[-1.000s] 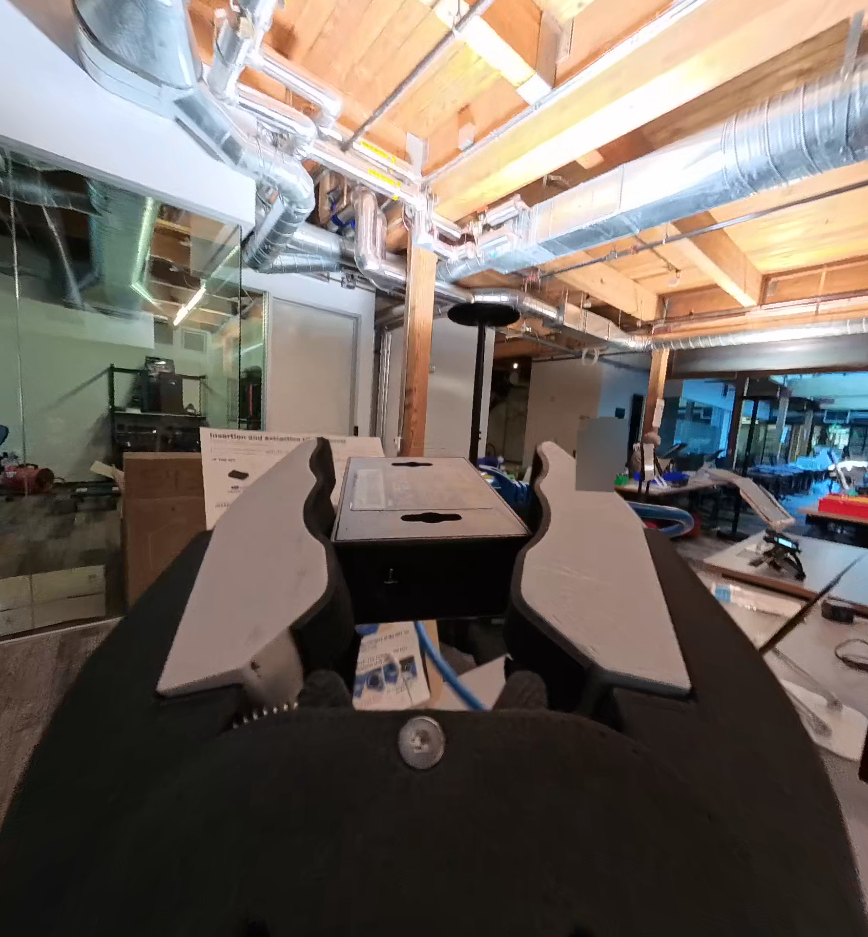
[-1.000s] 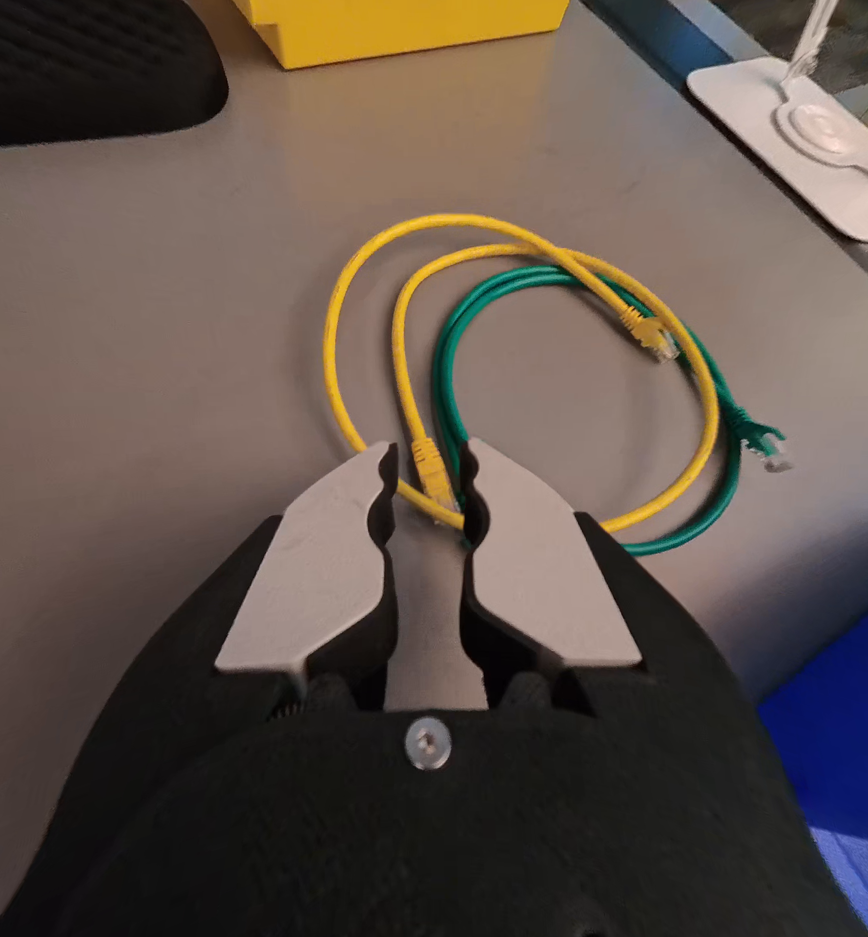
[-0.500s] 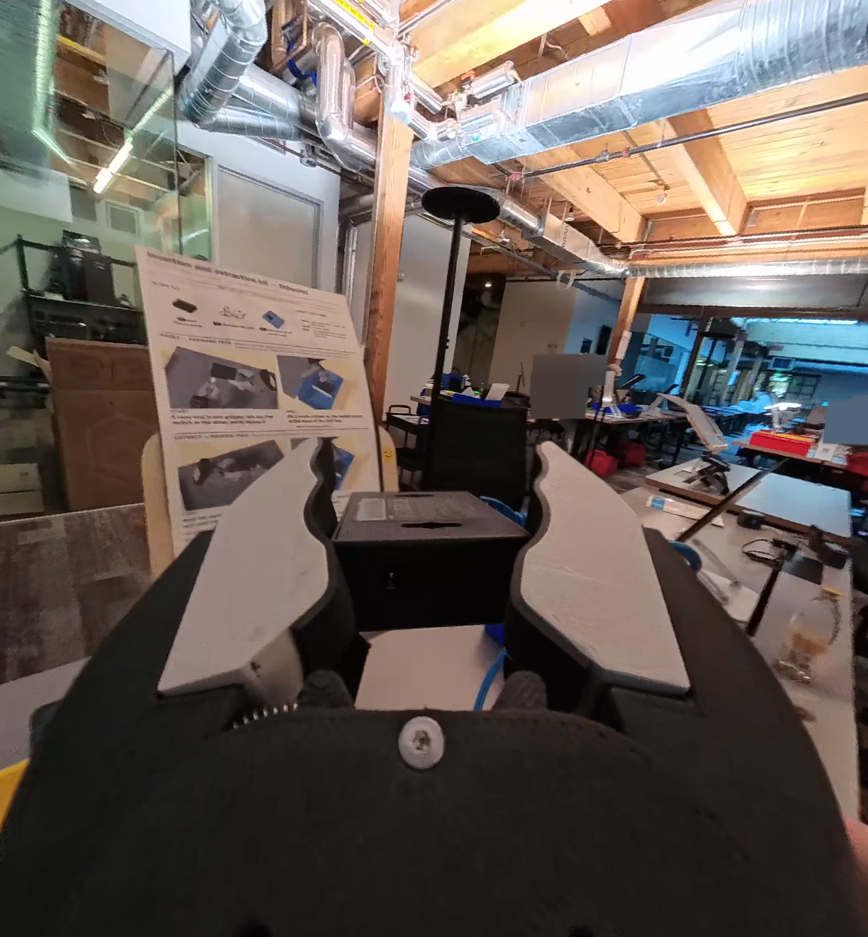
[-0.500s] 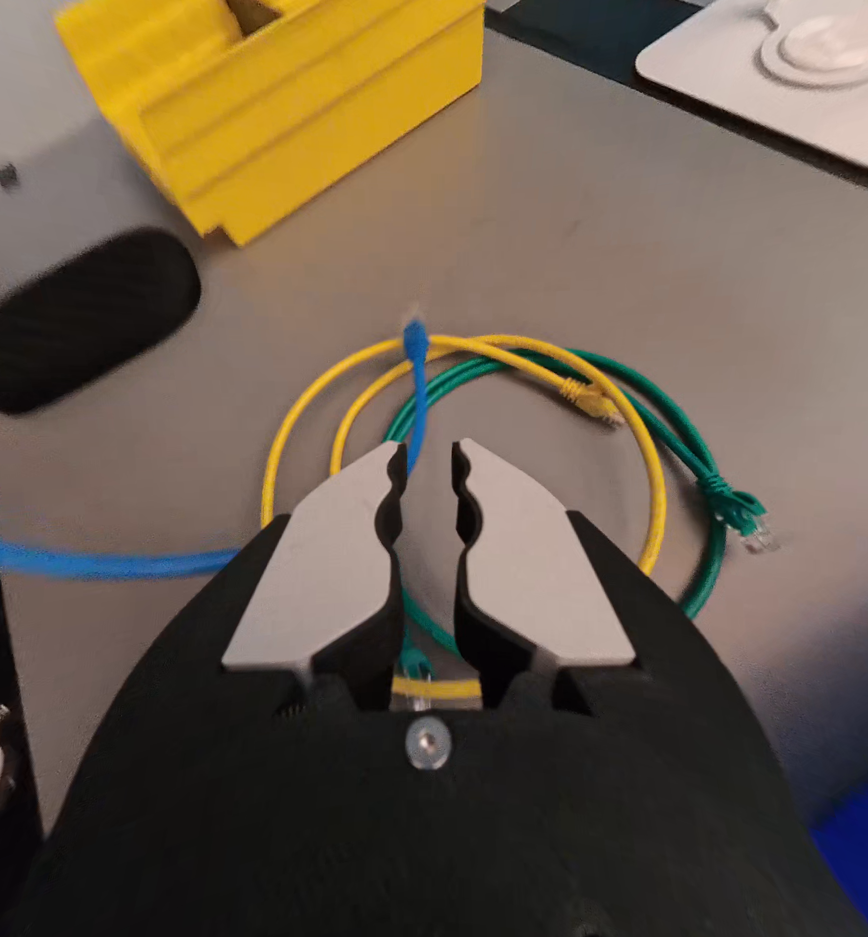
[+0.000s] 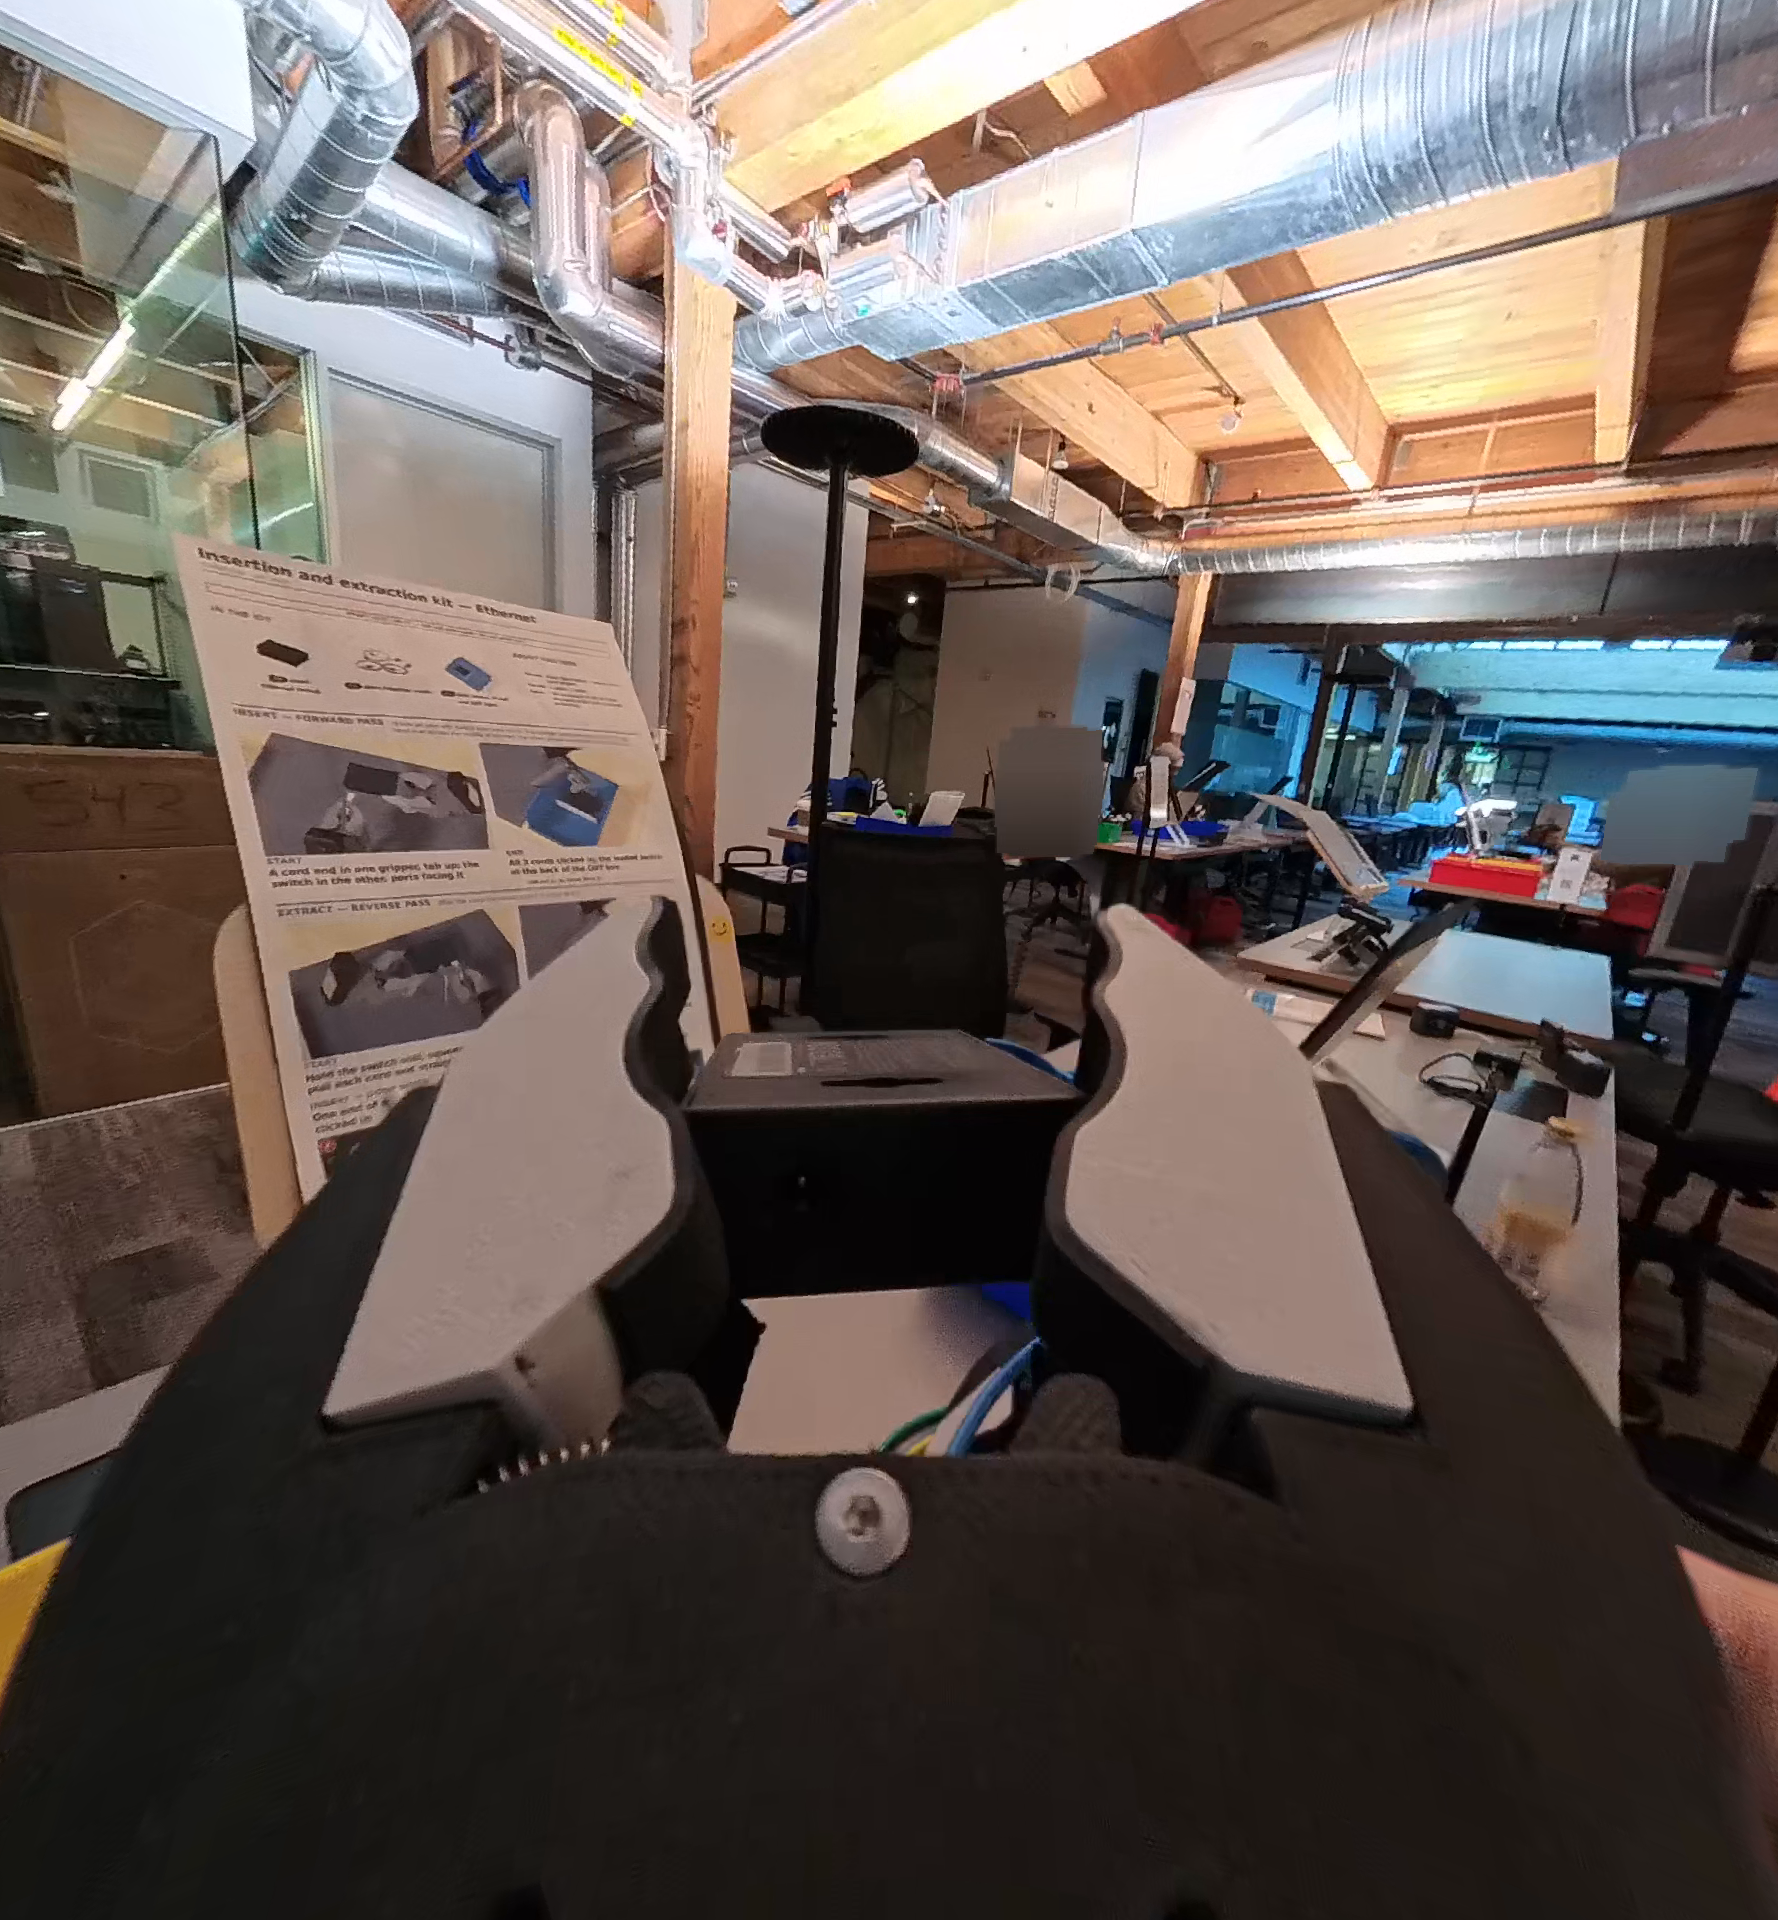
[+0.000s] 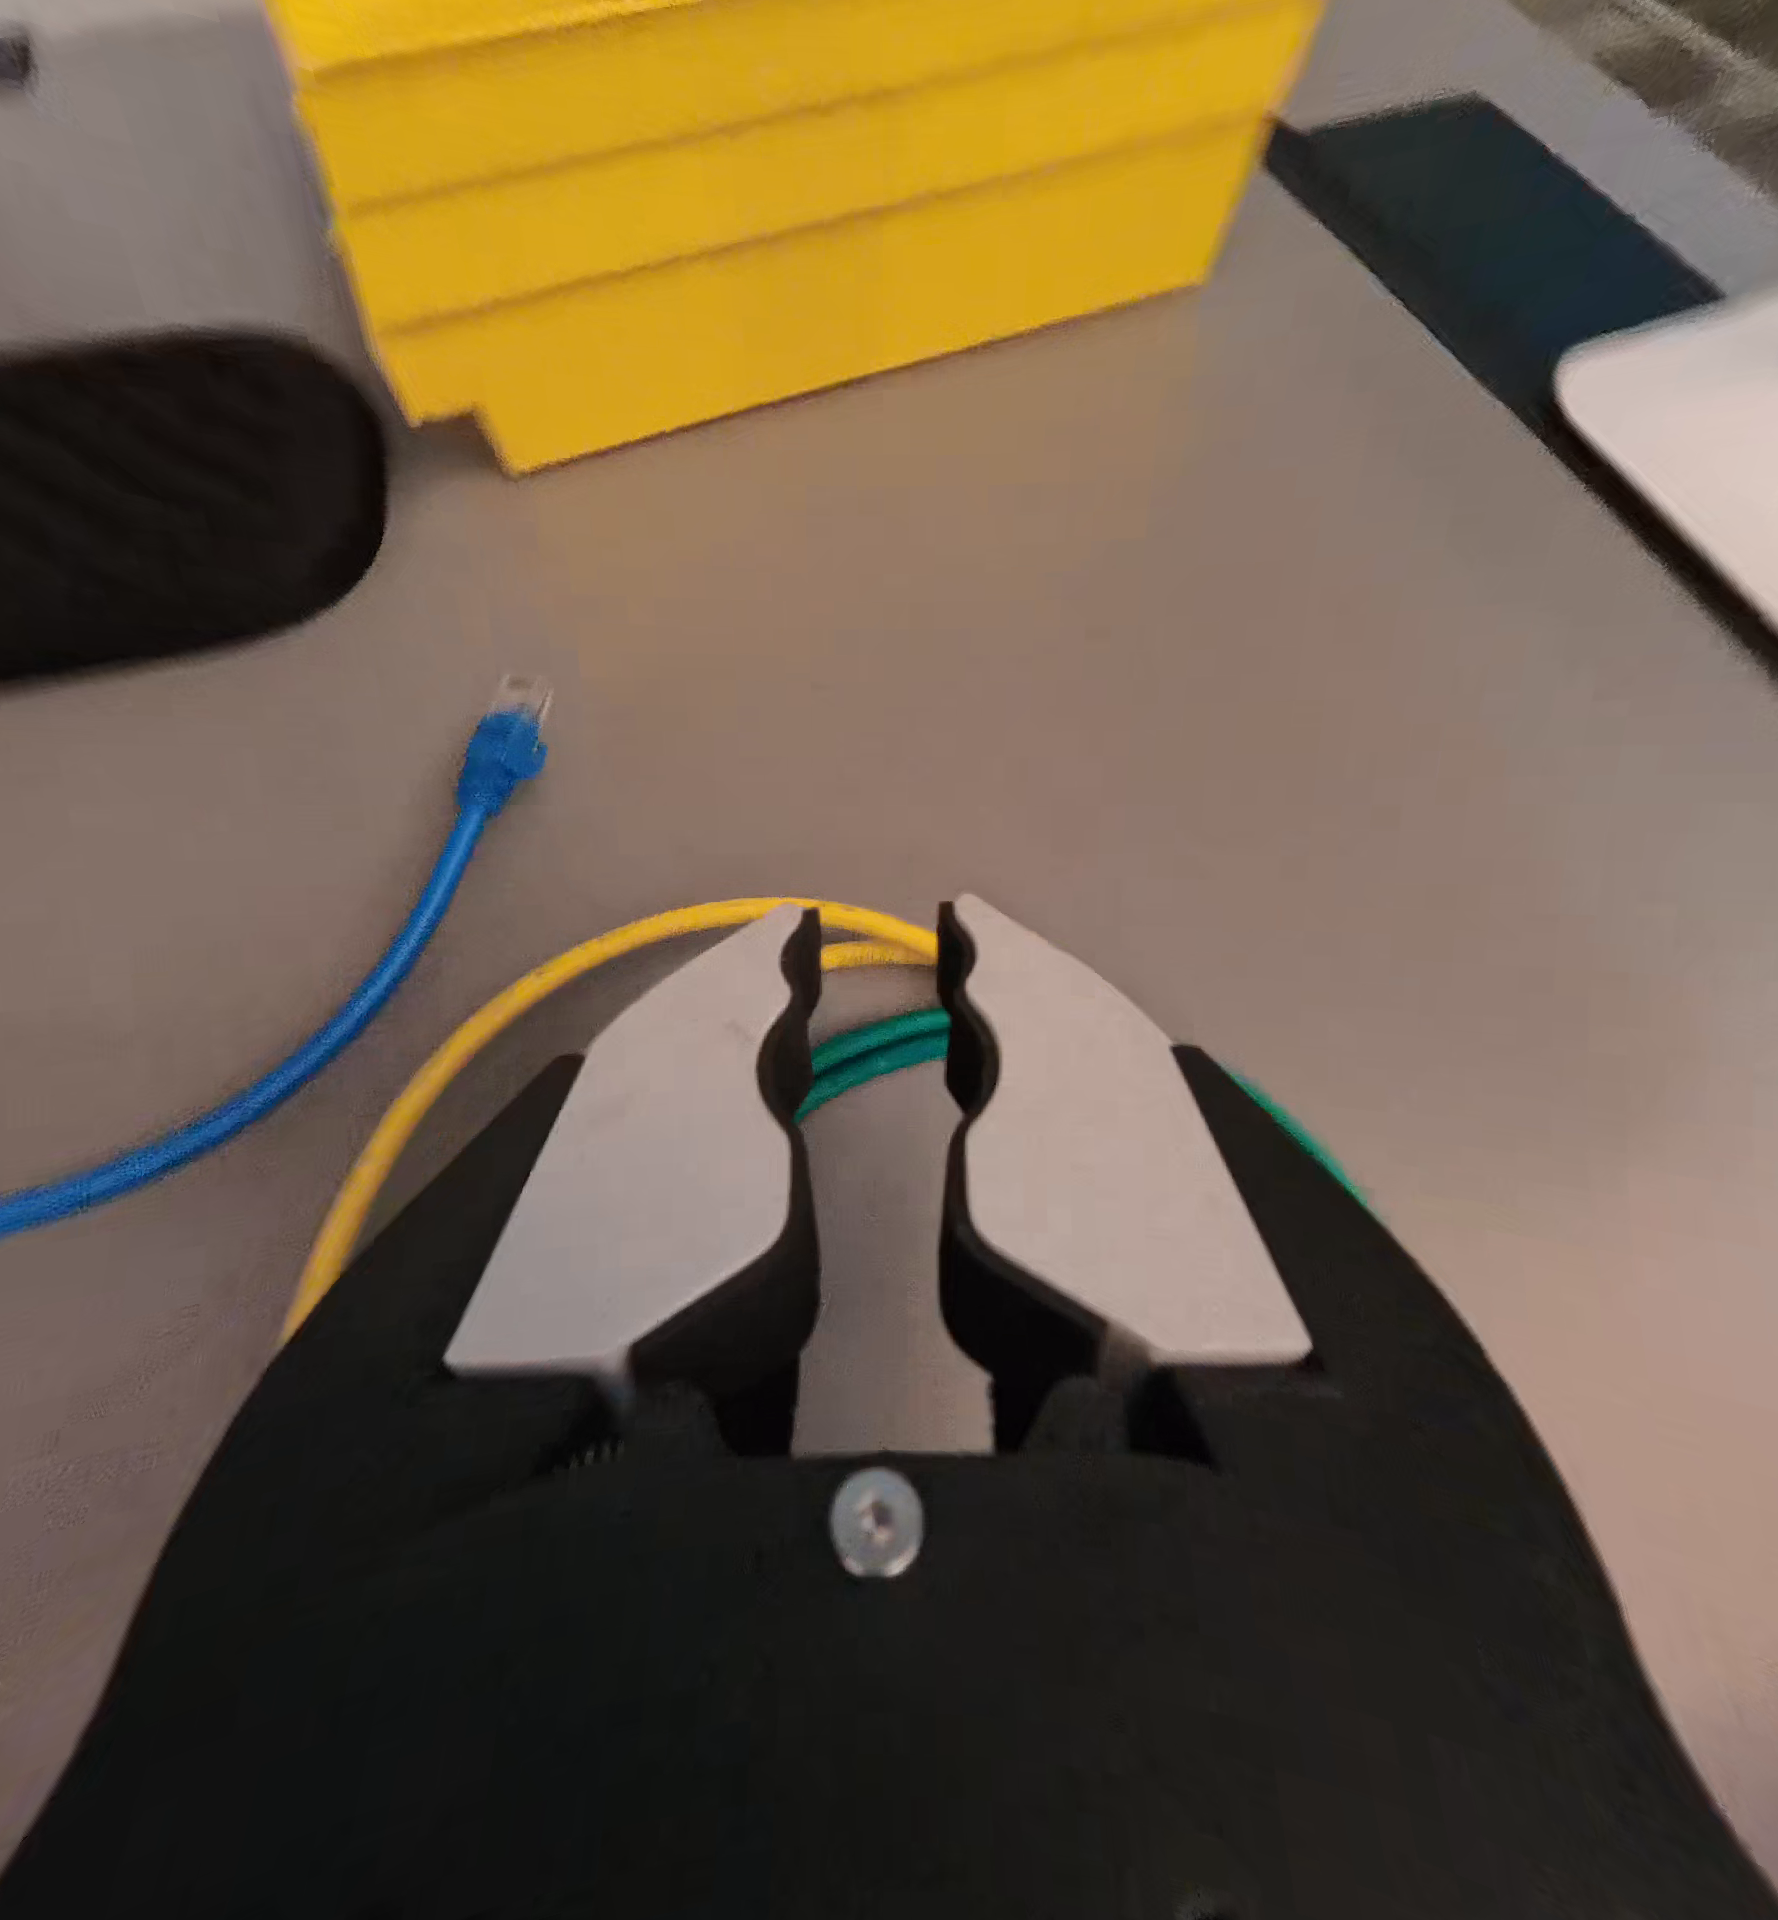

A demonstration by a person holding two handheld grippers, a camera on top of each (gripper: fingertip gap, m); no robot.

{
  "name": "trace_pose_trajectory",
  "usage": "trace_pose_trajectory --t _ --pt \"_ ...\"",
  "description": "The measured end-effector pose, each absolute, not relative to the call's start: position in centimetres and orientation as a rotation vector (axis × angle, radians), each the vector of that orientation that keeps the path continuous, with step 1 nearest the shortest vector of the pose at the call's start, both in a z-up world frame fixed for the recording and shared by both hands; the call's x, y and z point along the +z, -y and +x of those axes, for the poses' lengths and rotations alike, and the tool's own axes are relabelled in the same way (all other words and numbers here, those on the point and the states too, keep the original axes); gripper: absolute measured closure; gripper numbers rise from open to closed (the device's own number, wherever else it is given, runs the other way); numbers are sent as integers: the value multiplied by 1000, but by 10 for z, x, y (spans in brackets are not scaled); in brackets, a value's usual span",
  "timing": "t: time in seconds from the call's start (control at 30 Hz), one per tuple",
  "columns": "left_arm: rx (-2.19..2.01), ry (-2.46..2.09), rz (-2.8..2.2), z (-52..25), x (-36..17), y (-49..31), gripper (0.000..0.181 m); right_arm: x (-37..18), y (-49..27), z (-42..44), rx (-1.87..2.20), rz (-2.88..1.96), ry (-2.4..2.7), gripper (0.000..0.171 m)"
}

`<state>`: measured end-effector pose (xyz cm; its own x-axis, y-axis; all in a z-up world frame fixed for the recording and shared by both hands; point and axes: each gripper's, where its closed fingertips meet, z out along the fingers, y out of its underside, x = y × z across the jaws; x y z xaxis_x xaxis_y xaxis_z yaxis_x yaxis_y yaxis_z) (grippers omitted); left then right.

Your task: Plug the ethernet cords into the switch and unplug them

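Observation:
My left gripper (image 5: 880, 925) is shut on the black switch (image 5: 880, 1143); both pads press its sides and hold it up in the air. Blue (image 5: 999, 1382) and other cord ends show under the switch. In the right wrist view, my right gripper (image 6: 877, 920) hovers over the grey table (image 6: 1072, 675) with the jaws a little apart and nothing between the pads. The yellow cord (image 6: 573, 961) and green cord (image 6: 869, 1049) lie coiled on the table beneath the fingers. A blue cord (image 6: 365, 1018) lies to the left, with its plug (image 6: 506, 743) free on the table.
A yellow bin (image 6: 791, 229) stands at the far side of the table. A black rounded object (image 6: 126, 499) lies far left, a white base (image 6: 1716, 436) at right. An instruction sheet (image 5: 417, 831) stands behind the switch in the left wrist view. There is about 40 cm between the tips of the two grippers. The black rounded object (image 6: 126, 499) is about 25 cm from my right fingertips and 40 cm from my left.
My right gripper moved forward over the coils toward the yellow bin; the yellow plug between its jaws a second ago is out of sight. The blue cord came into view. The left gripper tilted down, still holding the switch.

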<state>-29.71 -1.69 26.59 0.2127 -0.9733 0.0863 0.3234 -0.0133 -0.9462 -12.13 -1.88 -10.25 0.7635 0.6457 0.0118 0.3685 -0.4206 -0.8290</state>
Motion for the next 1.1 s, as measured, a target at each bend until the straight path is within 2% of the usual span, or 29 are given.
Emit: trace_pose_trajectory --t 0.1,0.23,0.27,0.3,0.4,0.43,0.67,0.7,0.77,0.9,1.0,1.03,1.1 --pt "-1132 -792 -1125 -300 250 18 108 -115 18 -131 375 -2058 1010 139" --pt "-1011 -812 -1197 -298 209 14 109 -136 9 -132 332 -2108 1151 140" --pt "-996 -813 -1219 -296 197 14 109 -143 9 -130 326 -2151 1169 143" --pt "-990 -815 -1243 -294 184 14 109 -148 7 -126 290 -2187 1189 155" --pt "-950 -821 -1308 -289 145 15 109 -142 11 -126 283 -2158 1223 162" --pt "-925 -830 -1318 -288 133 16 109 -136 12 -123 267 -2136 1214 170" --pt "-775 -905 -1342 -273 75 24 109 -95 25 -96 319 -2061 1041 170" --pt "-779 -910 -1342 -271 71 25 109 -98 21 -90 305 -2120 979 170" --pt "-778 -943 -1332 -266 63 28 109 -110 23 -97 343 -2179 1008 156" --pt "-792 -1036 -1377 -254 41 33 109 -133 18 -102 181 -2107 1300 152" --pt "-779 -1055 -1405 -252 27 33 109 -151 14 -105 212 -2164 1375 147" --pt "-782 -1059 -1409 -252 23 34 109 -151 11 -106 211 -2155 1387 148" --pt "-783 -1050 -1412 -251 20 35 109 -153 4 -98 130 -2175 1409 162"
